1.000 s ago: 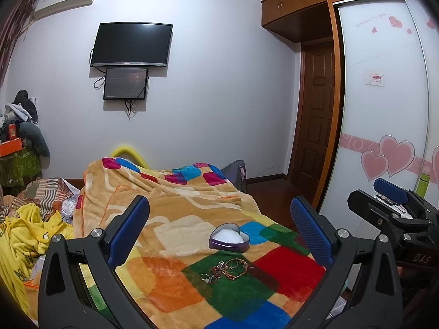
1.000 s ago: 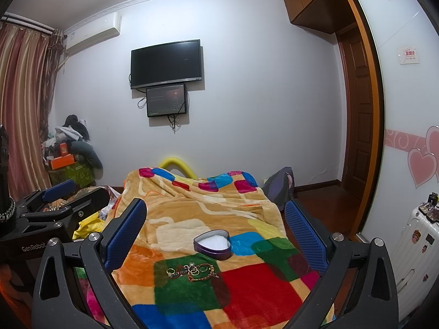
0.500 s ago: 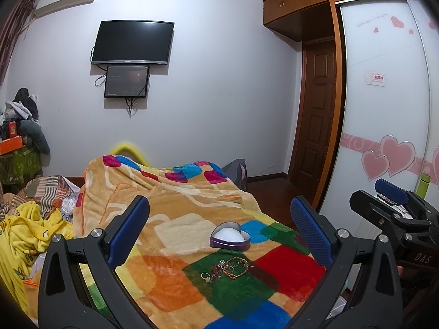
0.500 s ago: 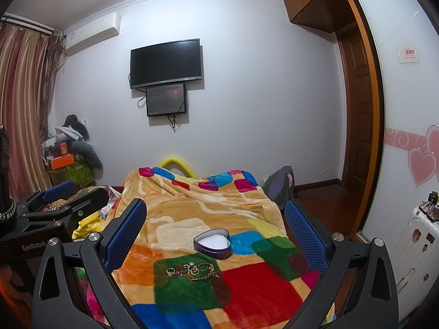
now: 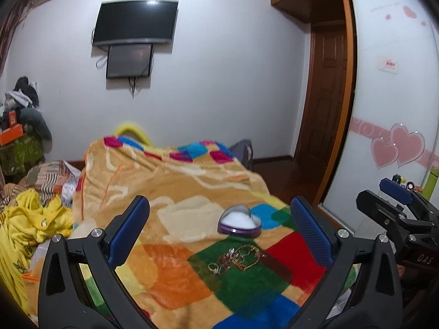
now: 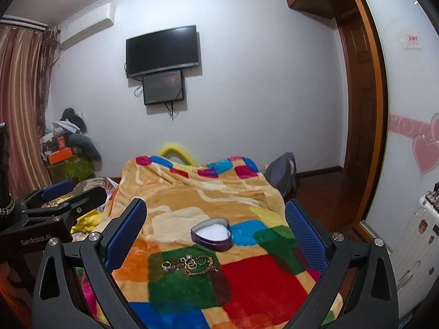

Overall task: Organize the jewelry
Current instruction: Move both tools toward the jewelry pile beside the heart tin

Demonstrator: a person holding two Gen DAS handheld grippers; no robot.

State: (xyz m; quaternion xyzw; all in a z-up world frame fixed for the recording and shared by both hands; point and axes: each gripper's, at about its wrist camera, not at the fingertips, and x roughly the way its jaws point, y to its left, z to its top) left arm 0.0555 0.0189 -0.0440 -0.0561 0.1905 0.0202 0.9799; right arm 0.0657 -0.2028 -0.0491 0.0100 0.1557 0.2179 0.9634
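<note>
A small pile of jewelry (image 5: 237, 257), rings and gold chains, lies on a green patch of the patchwork blanket (image 5: 175, 192); it also shows in the right wrist view (image 6: 190, 264). Just behind it stands an open purple heart-shaped box (image 5: 239, 222) with a white lining, also in the right wrist view (image 6: 211, 234). My left gripper (image 5: 219, 230) is open and empty, above and short of the pile. My right gripper (image 6: 215, 233) is open and empty, likewise held back from it. Each gripper shows at the edge of the other's view.
The blanket covers a raised surface in a bedroom. Yellow clothes (image 5: 30, 224) lie to the left. A white suitcase (image 6: 419, 244) stands at the right by a wardrobe with heart decals (image 5: 397, 148). A TV (image 6: 162, 50) hangs on the far wall.
Both grippers have tilted and shifted slightly; the left wrist view is a little blurred from motion. The jewelry and box have not moved. Both grippers stay open.
</note>
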